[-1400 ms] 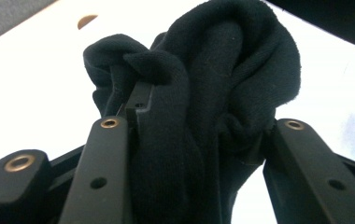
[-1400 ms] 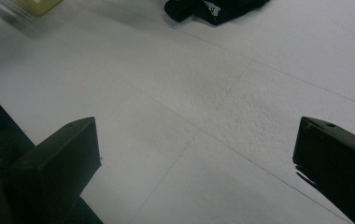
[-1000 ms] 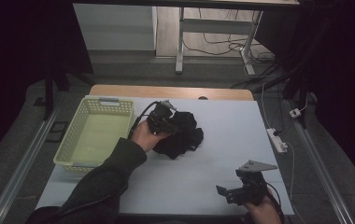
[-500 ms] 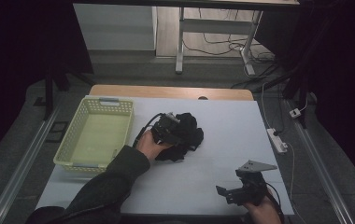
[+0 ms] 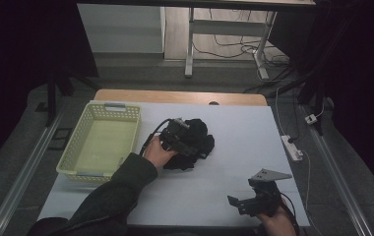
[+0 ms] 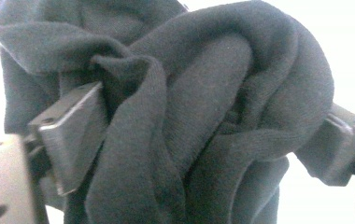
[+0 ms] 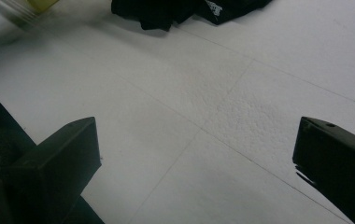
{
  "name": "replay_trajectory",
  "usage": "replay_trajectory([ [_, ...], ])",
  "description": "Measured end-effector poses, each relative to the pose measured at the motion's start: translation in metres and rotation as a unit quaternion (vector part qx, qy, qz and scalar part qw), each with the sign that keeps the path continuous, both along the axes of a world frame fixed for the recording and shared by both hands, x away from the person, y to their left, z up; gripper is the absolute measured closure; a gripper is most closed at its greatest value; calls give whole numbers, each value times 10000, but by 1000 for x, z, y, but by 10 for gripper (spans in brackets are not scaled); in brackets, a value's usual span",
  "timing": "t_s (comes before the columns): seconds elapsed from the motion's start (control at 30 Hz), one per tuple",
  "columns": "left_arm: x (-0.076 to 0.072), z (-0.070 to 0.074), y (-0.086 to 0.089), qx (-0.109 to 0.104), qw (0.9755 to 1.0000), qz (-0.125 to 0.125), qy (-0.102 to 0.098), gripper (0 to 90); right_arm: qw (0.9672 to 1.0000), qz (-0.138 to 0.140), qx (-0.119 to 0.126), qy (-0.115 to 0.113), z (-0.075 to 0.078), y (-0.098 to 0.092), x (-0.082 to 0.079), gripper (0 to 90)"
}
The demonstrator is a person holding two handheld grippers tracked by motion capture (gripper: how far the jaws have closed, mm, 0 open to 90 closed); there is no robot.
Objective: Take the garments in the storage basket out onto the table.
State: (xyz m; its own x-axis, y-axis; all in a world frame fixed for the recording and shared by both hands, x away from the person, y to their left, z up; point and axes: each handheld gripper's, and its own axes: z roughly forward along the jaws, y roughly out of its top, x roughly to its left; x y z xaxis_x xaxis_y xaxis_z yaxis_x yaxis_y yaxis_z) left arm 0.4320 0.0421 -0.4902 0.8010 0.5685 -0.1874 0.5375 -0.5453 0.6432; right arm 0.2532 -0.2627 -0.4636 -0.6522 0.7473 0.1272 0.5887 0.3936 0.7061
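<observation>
Where crumpled, dark cloth (image 6: 203,121) bunches in thick folds.

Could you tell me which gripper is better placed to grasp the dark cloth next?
Left. The left gripper sits on the dark cloth, folds bunched between its jaws, which have just been opening. The right gripper rests far off, open over bare table.

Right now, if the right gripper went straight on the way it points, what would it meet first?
Probably the white table, then the black cloth farther along; depth is unclear.
</observation>
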Motion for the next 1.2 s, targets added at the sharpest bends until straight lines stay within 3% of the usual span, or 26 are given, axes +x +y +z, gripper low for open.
replay_trajectory([
  [0.2, -5, 8, 6, -71, 9997, 8, -223, 38, 10000, 2, 11, 7, 0, 0, 0, 6],
  [0.43, -9, 11, 10, -126, 9996, -7, -233, 3, 10000, 1, 9, 10, 0, 0, 0, 7],
  [0.67, -12, 18, 17, -413, 9990, -74, -177, 0, 10000, -3, 10, 13, 0, 0, 0, 6],
  [0.87, -17, 22, 20, -402, 9987, -142, -296, 0, 10000, -20, 25, 34, 0, 0, 0, 6],
  [1.2, -23, 28, 27, -544, 9979, -212, -283, 0, 10000, -46, 26, 30, 0, -1, 1, 6],
])
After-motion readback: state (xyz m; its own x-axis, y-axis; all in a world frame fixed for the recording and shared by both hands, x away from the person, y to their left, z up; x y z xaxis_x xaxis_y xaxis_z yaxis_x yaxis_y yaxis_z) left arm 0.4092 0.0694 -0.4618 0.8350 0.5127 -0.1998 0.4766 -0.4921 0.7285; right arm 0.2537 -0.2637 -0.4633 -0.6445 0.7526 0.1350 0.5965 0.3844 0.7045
